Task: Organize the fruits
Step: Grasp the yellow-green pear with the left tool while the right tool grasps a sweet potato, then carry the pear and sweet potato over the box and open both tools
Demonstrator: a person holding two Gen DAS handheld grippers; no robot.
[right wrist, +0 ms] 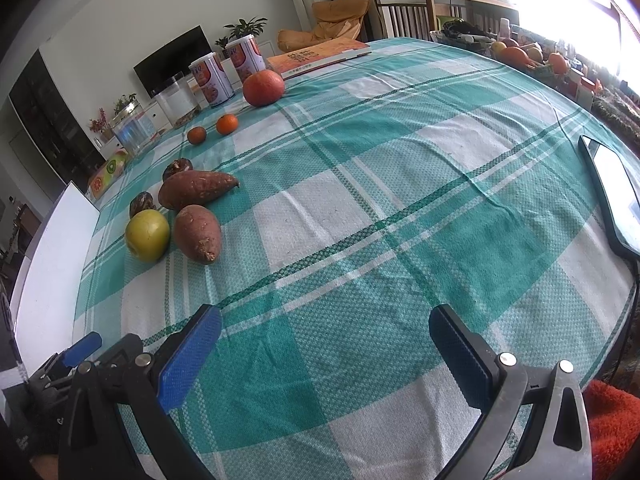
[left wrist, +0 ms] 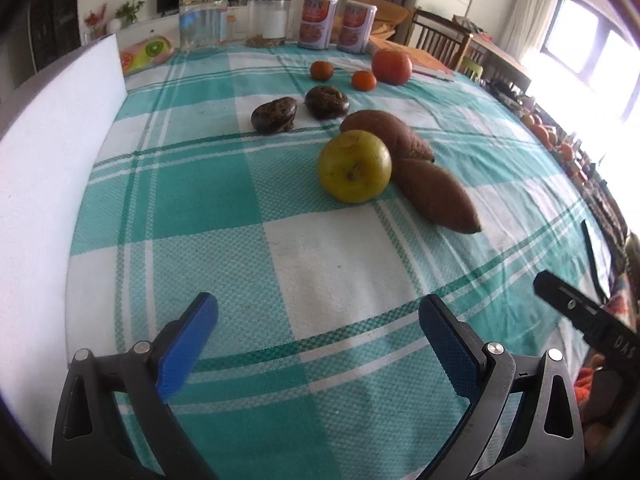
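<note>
A green apple point(left wrist: 354, 166) point(right wrist: 147, 234) lies on the checked tablecloth, touching two brown sweet potatoes point(left wrist: 436, 195) point(right wrist: 197, 232), the other one point(left wrist: 386, 133) point(right wrist: 197, 189) behind it. Two dark round fruits point(left wrist: 274, 115) point(left wrist: 326, 101) sit farther back, then two small oranges point(left wrist: 321, 70) point(left wrist: 363, 80) and a large orange-red fruit point(left wrist: 391, 65) point(right wrist: 263, 87). My left gripper point(left wrist: 318, 316) hovers open well short of the apple, nothing between its blue pads. My right gripper point(right wrist: 325, 330) is open too, over bare cloth to the right of the produce.
A white board point(left wrist: 56, 168) stands along the table's left edge. Jars point(left wrist: 203, 20) and two printed cans point(left wrist: 319, 20) line the far edge, with a book point(right wrist: 320, 56). A phone on a stand point(right wrist: 612, 196) sits at the right. The right gripper's tip point(left wrist: 568, 300) shows in the left view.
</note>
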